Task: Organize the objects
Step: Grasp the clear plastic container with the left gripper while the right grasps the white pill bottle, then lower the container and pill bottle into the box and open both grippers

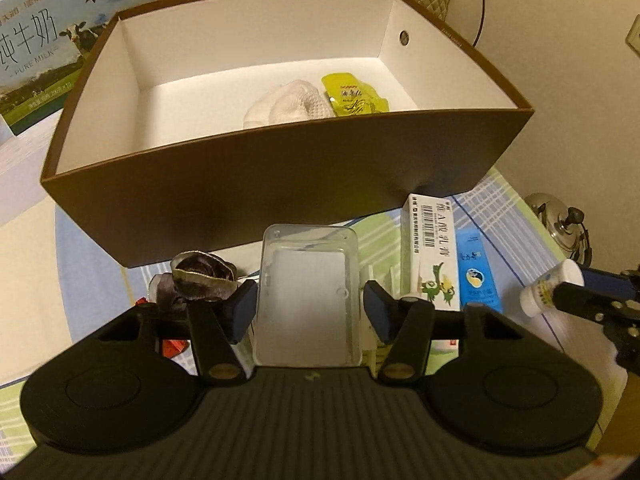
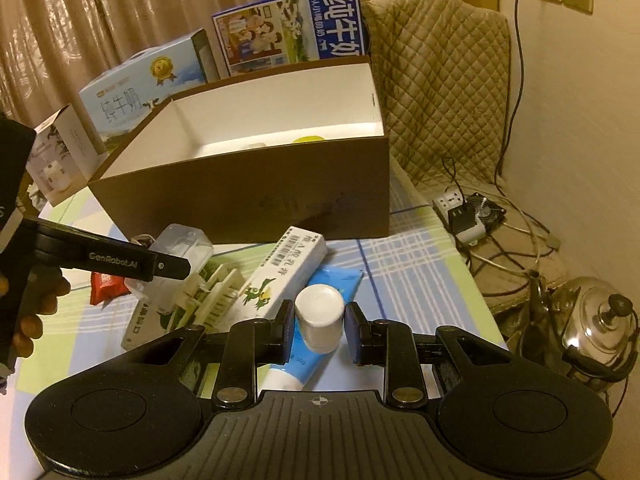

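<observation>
Brown box: we see a white mesh bundle beside a yellow packet inside.
Left hand-held gripper: half-open around a clear case (pads apart from it).
Right hand-held gripper: clamping a white bottle above the surface.

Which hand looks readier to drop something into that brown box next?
The right. The right gripper is already shut on the small white bottle, lifted off the table, with the brown box just ahead. The left gripper only straddles the clear plastic case, with gaps beside its pads.
</observation>
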